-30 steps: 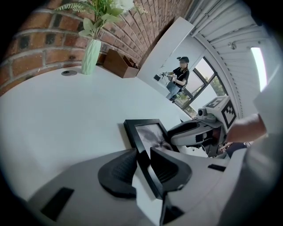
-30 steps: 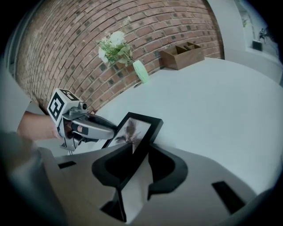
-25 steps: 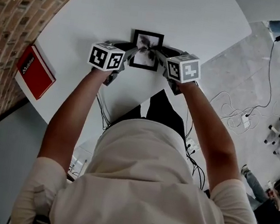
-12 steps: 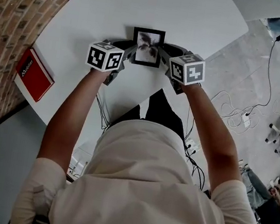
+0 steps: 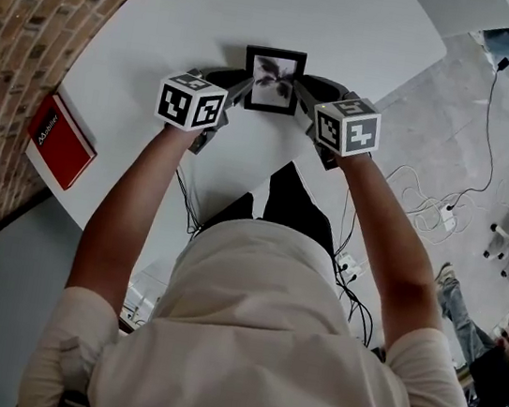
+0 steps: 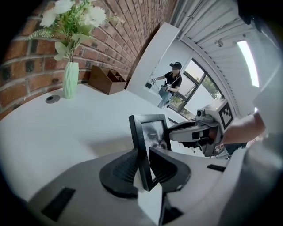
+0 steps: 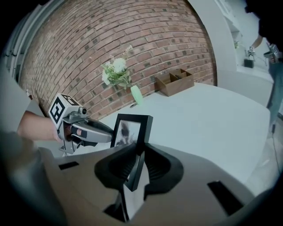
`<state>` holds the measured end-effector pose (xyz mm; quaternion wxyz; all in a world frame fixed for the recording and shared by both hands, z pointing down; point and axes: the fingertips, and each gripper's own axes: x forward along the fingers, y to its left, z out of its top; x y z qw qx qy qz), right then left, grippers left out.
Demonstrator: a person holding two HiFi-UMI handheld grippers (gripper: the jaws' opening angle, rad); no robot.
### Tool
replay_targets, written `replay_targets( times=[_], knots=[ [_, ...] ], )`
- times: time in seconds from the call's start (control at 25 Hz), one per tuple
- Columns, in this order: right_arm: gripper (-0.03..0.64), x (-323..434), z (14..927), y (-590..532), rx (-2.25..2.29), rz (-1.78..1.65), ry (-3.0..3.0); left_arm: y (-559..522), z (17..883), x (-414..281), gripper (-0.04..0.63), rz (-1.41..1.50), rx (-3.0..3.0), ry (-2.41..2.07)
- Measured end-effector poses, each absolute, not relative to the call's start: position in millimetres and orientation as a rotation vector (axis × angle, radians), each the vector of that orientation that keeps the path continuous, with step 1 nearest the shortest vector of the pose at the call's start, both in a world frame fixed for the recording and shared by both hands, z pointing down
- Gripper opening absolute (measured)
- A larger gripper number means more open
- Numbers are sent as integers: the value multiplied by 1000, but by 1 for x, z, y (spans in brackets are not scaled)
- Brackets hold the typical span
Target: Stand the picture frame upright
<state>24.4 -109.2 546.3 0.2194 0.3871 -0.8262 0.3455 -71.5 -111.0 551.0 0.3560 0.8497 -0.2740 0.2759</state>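
Note:
A black picture frame (image 5: 273, 80) with a grey photo is held over the white table (image 5: 374, 36), its picture side towards me. My left gripper (image 5: 237, 93) grips its left edge and my right gripper (image 5: 303, 97) its right edge. In the left gripper view the frame (image 6: 148, 132) stands edge-on between the pads of the left gripper (image 6: 143, 155), with the right gripper (image 6: 194, 132) beyond it. The right gripper view shows the frame (image 7: 131, 130) in the right gripper (image 7: 139, 152), and the left gripper (image 7: 88, 130) opposite. Both pairs of jaws have just been closing on the frame.
A red book (image 5: 61, 136) lies at the table's left edge by the brick wall. A green vase of flowers (image 6: 70, 79) and a wooden box (image 6: 108, 79) stand at the back. Cables (image 5: 426, 200) lie on the floor at right. A person (image 6: 170, 86) stands far off.
Both grippers and the frame have moved a little up the picture, away from me. The frame's face looks a bit smaller and more upright than before.

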Motion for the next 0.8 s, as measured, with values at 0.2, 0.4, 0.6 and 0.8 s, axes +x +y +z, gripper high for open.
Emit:
replay_targets(
  times=[0.2, 0.4, 0.6, 0.8],
  knots=[
    [61, 34, 542, -115, 1089, 926, -2293, -119, 542, -62, 67, 709, 2225, -711],
    [56, 40, 533, -123, 1097, 883, -2314, -131, 534, -56, 66, 713, 2256, -724],
    [52, 47, 522, -132, 1104, 850, -2341, -144, 523, -49, 66, 717, 2295, -742],
    [49, 54, 514, -145, 1100, 786, -2357, -160, 513, -43, 61, 709, 2332, -757]
  ],
)
